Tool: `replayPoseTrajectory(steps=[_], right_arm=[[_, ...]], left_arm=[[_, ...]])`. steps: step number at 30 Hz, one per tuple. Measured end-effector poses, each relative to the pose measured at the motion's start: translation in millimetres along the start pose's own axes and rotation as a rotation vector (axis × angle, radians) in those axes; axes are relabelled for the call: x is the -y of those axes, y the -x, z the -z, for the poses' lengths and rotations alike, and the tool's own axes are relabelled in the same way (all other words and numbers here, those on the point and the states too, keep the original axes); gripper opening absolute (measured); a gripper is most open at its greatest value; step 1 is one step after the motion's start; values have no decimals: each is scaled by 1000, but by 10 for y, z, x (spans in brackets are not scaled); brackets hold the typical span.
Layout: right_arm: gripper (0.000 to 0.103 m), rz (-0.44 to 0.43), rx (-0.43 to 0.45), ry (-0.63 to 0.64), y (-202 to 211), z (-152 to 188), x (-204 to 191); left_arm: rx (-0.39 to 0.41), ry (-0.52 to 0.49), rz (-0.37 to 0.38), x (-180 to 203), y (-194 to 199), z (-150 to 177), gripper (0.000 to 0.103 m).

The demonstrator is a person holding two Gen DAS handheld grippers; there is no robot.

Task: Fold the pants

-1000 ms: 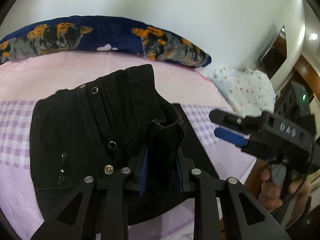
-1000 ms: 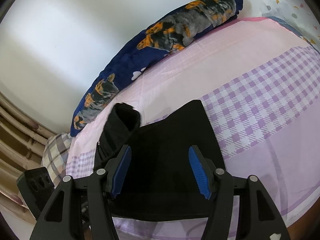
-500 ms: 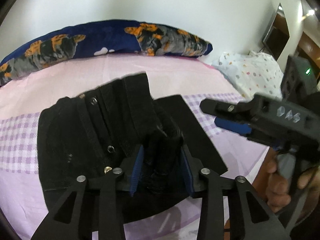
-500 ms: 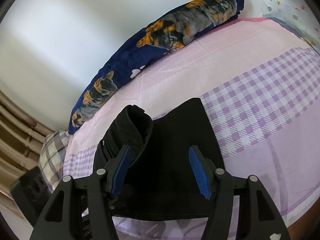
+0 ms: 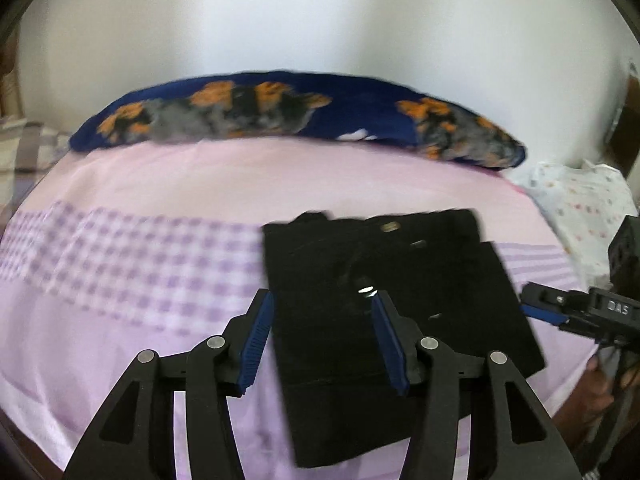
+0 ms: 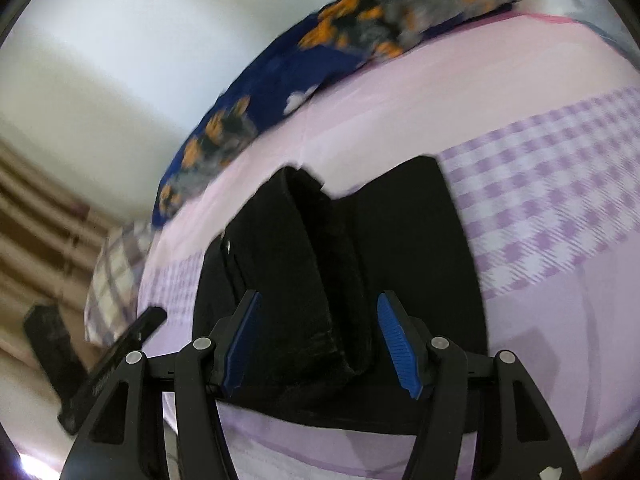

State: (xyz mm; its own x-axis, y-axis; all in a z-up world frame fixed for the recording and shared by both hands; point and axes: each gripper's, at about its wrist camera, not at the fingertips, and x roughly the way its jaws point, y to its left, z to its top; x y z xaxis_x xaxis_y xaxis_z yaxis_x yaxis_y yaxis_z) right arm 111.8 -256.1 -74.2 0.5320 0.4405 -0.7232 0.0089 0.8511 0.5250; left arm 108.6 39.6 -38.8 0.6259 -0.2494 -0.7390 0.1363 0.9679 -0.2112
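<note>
The left gripper (image 5: 322, 336) is seen spread, its jaws just having been opening, nothing pinched between them. The right gripper (image 6: 320, 340) is likewise held apart, clear of the cloth. The black pants (image 5: 396, 300) are laid folded on the pink bedsheet (image 5: 160, 208); a blue pillow (image 5: 296, 112) is found at twelve o'clock.

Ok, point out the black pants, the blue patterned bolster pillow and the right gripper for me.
black pants (image 5: 400, 304): left wrist view, on the flat folded top layer.
blue patterned bolster pillow (image 5: 296, 112): left wrist view, mid-length, on the orange-and-grey print.
right gripper (image 6: 320, 346): right wrist view, midway between its blue-padded fingertips.
</note>
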Motion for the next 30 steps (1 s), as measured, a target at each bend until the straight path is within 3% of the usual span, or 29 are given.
replayPoseTrajectory(steps=[4,7,11,16,24,30], right_arm=[[58,38,-61,102,-154,-31,-18],[58,42,-83,143,-244,-105,-27],[58,-37,-138,97,-392,-294,133],[58,-127,-206,48,-564,-424,332],[56,-323,-283,32,-867,-540,338],[39,-350,-342,74,-1013,-525,225]], left_arm=[[-45,30,-23,-149,-139,115,52],[-96,35,7,-119,-269,208,52],[-126,15,40,-6,-354,285,52],[-127,-19,21,91,-390,333,56],[-152,-13,17,87,-486,359,59],[-157,-13,13,88,-535,366,62]])
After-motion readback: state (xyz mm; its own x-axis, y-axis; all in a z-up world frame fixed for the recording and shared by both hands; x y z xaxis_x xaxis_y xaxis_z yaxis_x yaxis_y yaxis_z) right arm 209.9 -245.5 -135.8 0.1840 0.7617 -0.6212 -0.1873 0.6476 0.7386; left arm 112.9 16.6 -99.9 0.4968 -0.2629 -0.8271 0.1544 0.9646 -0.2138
